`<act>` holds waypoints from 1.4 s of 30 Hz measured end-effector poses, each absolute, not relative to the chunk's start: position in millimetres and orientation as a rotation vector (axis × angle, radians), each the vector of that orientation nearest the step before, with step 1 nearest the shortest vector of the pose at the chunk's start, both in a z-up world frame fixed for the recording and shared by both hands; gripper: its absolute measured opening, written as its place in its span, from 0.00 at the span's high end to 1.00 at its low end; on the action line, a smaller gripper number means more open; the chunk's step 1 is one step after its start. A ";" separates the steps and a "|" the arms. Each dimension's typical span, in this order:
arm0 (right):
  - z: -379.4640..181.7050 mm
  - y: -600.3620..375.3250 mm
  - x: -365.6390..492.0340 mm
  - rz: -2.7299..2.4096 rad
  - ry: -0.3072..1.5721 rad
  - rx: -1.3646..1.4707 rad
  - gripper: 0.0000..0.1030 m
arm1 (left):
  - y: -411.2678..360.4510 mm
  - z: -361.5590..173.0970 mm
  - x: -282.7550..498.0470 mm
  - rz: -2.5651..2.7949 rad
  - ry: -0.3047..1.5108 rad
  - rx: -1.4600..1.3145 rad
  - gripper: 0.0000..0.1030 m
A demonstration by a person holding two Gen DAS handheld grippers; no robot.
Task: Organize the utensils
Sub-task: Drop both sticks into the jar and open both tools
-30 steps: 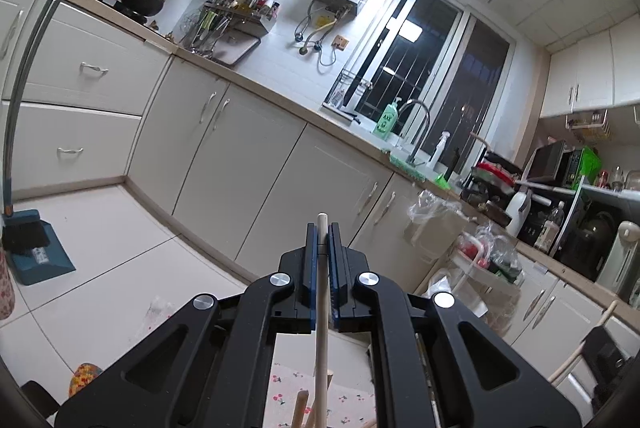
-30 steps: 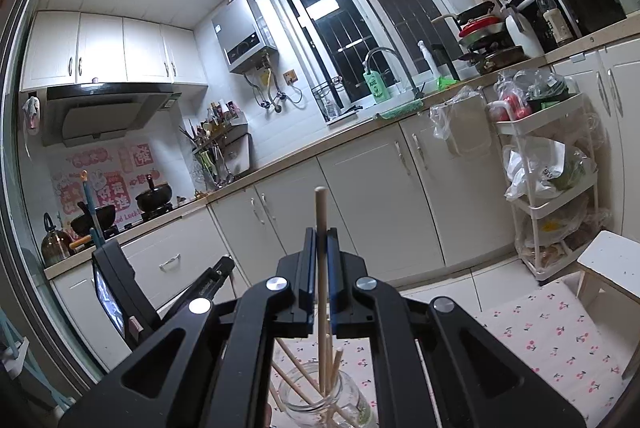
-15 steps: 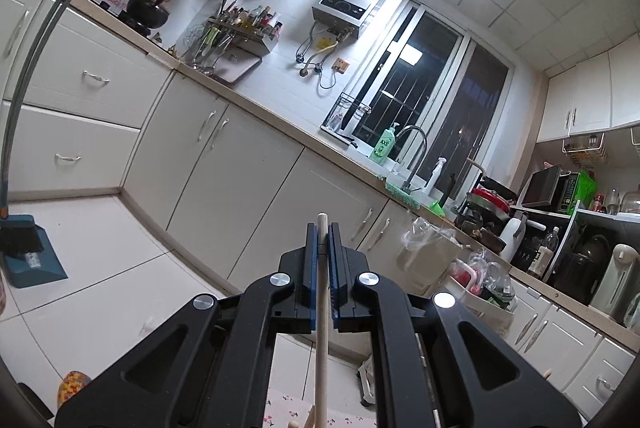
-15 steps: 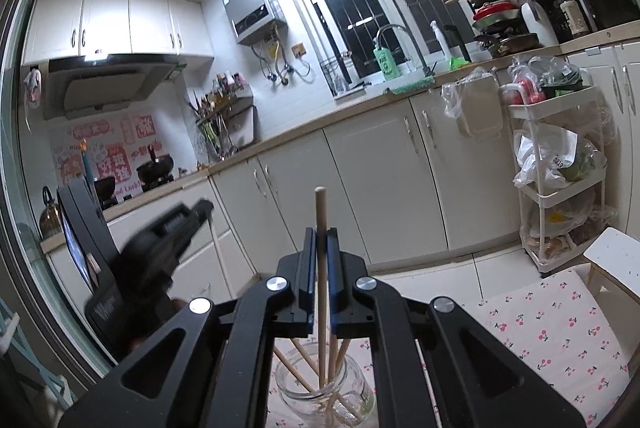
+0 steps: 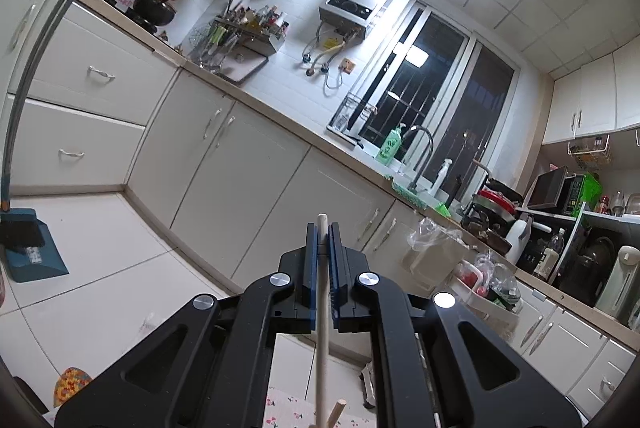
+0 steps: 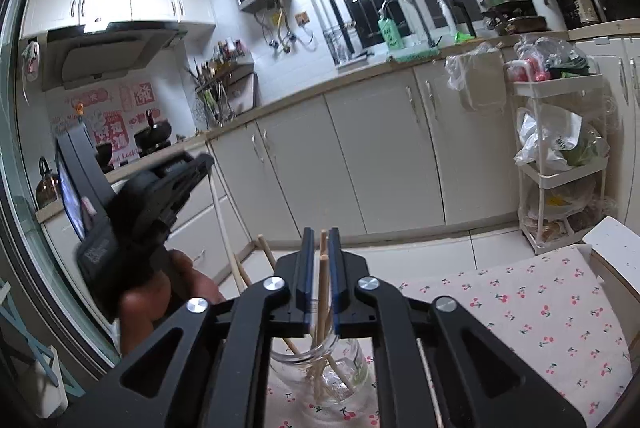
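In the right wrist view a clear glass jar (image 6: 320, 376) stands on the cherry-print cloth (image 6: 540, 308) with several wooden chopsticks in it. My right gripper (image 6: 321, 244) hangs just above the jar. Its jaws are opening, and one chopstick (image 6: 322, 292) stands loose between them, clear of both pads, with its lower end in the jar. At the left of that view a hand (image 6: 172, 288) holds my left gripper (image 6: 202, 162), which is shut on a pale chopstick (image 6: 222, 224). In the left wrist view that gripper (image 5: 322, 228) clamps the upright chopstick (image 5: 322, 328).
White floor cabinets (image 6: 380, 156) run along the far wall under the worktop. A white trolley (image 6: 560, 168) with bags stands at the right, and a white stool edge (image 6: 612, 240) sits beside the cloth. A blue dustpan (image 5: 28, 252) rests on the tiled floor.
My right gripper has sunk toward the jar and its jaws have parted, so the chopstick slid down into the jar. The left gripper has come closer in the right view, with the chopstick in its grip throughout.
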State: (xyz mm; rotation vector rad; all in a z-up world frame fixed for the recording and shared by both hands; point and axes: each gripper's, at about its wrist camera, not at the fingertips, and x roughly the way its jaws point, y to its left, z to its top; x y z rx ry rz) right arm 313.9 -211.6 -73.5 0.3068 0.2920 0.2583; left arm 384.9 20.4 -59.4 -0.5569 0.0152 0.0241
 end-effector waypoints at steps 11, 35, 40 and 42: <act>-90.7 -242.6 280.2 0.208 0.372 0.325 0.74 | 11.6 -77.8 379.7 0.015 0.047 -0.520 0.95; -137.5 -263.5 274.8 0.189 0.533 0.402 0.70 | -7.2 -70.6 362.0 -0.033 0.058 -0.447 0.95; -140.1 -262.6 275.1 0.191 0.546 0.405 0.70 | -17.0 -75.6 356.4 -0.070 0.091 -0.385 0.95; -141.1 -263.2 275.0 0.190 0.550 0.408 0.68 | -21.7 -78.9 354.4 -0.079 0.113 -0.350 0.95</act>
